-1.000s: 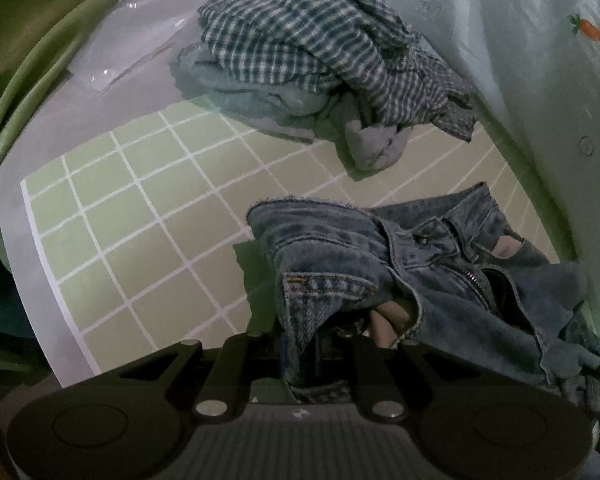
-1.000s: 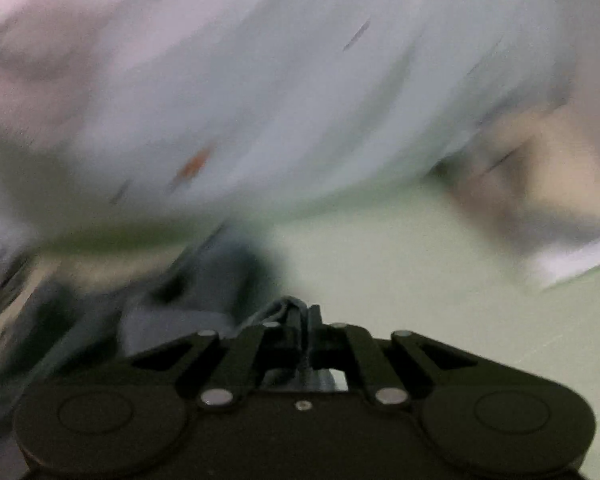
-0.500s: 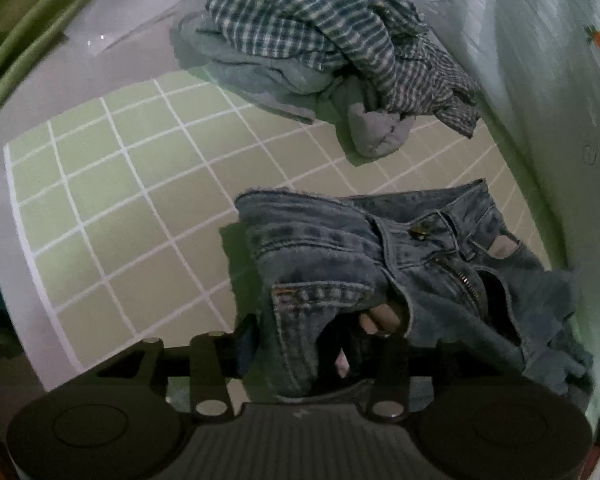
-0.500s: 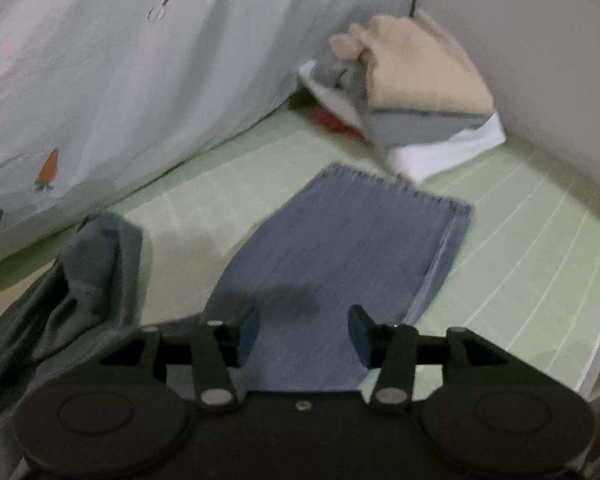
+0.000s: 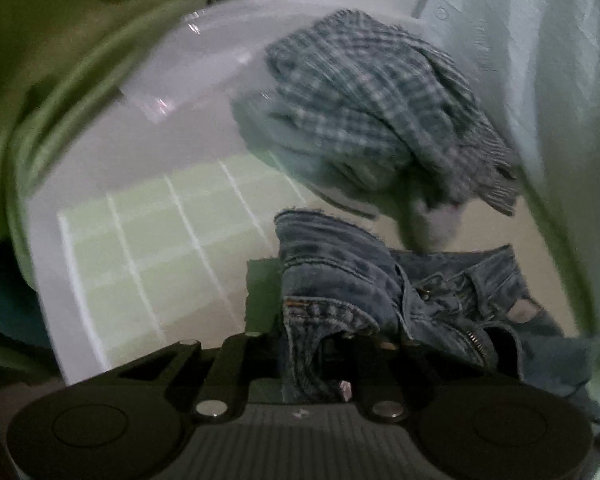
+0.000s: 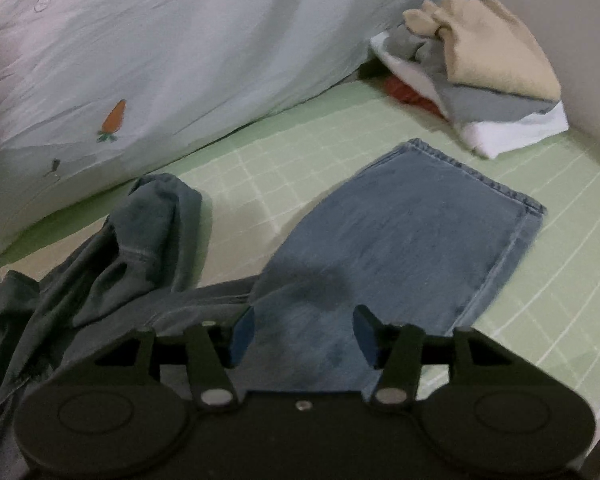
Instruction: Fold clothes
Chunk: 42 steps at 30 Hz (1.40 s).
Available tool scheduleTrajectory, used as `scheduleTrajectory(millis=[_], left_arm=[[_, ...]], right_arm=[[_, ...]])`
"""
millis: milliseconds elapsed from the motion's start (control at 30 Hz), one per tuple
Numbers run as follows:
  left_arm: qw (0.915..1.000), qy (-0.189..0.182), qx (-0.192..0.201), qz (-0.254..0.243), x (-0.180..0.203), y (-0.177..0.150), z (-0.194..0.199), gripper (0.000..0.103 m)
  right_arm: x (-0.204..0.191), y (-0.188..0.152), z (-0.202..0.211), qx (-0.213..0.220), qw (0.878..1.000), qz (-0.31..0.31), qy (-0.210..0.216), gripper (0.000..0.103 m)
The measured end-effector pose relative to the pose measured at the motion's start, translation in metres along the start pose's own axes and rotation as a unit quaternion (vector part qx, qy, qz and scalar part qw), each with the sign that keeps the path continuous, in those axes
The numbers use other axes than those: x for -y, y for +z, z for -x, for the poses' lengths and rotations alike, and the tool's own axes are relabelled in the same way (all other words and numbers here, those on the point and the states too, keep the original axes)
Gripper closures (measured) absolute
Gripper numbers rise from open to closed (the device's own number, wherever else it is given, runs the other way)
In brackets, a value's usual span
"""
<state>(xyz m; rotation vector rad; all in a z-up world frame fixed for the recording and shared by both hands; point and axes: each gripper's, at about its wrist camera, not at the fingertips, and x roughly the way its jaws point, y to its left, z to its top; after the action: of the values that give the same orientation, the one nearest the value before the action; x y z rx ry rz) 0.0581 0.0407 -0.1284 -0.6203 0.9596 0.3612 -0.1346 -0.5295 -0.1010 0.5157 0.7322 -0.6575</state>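
Observation:
Blue jeans (image 5: 340, 288) lie on the green checked sheet (image 5: 160, 240), waistband and zip towards the left wrist camera. My left gripper (image 5: 316, 364) is closing, and the waistband fold is pinched between its fingers. In the right wrist view one jeans leg (image 6: 412, 224) lies flat on the sheet, hem pointing away. The other leg (image 6: 148, 240) is bunched up at the left. My right gripper (image 6: 304, 332) hovers just over the flat leg with its jaws opening. The blue pads stand apart and press on nothing.
A crumpled plaid shirt (image 5: 372, 92) on pale clothes lies beyond the jeans. A stack of folded clothes (image 6: 484, 64) sits by the wall at the back right. A pale duvet (image 6: 180, 60) with a carrot print borders the sheet. Green fabric (image 5: 60, 80) hangs at the left.
My left gripper opened, then closed again on the waistband, and its view swung sideways. My right gripper went from shut to open and sank closer to the flat leg.

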Motion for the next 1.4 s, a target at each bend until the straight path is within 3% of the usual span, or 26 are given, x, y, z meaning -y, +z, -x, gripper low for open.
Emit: scheduleTrajectory(millis=[167,333,500,800,867,933,967,1000,1067,1200,1400], left_arm=[[0.9996,0.023,0.005,-0.015,-0.004,-0.003,0.007,0.081],[0.9992,0.032,0.010,-0.023,0.008,-0.018,0.024,0.048],[0.9966,0.033,0.036,-0.066,0.027,-0.028,0.046,0.036],[0.9896,0.041,0.037,-0.133,0.081,-0.064,0.065,0.031],[0.9865,0.041,0.032,-0.156,0.096,-0.075,0.067,0.031],[0.9820,0.040,0.027,-0.183,0.111,-0.086,0.067,0.031],[0.9804,0.039,0.024,-0.192,0.117,-0.090,0.067,0.031],[0.9792,0.036,0.020,-0.199,0.123,-0.094,0.066,0.031],[0.9772,0.032,0.014,-0.209,0.135,-0.102,0.064,0.031],[0.9744,0.028,0.006,-0.223,0.155,-0.114,0.060,0.031],[0.9726,0.029,-0.011,-0.231,0.165,-0.111,0.053,0.024]], right_arm=[[0.013,-0.010,-0.007,-0.020,1.000,-0.020,-0.009,0.030],[0.051,-0.008,-0.030,-0.037,0.994,-0.095,-0.047,0.027],[0.088,0.007,-0.055,-0.030,0.985,-0.138,-0.095,0.025],[0.130,0.037,-0.084,-0.011,0.981,-0.133,-0.141,0.019],[0.134,0.039,-0.085,-0.005,0.984,-0.114,-0.137,0.029],[0.131,0.038,-0.085,-0.003,0.986,-0.067,-0.151,0.074],[0.131,0.038,-0.084,-0.001,0.989,-0.041,-0.142,0.086],[0.136,0.037,-0.082,-0.001,0.990,-0.038,-0.135,0.092],[0.148,0.037,-0.077,-0.003,0.991,-0.039,-0.125,0.093],[0.182,0.028,-0.058,0.001,0.983,-0.077,-0.168,0.094],[0.191,0.030,-0.045,-0.037,0.973,-0.048,-0.222,0.087]])
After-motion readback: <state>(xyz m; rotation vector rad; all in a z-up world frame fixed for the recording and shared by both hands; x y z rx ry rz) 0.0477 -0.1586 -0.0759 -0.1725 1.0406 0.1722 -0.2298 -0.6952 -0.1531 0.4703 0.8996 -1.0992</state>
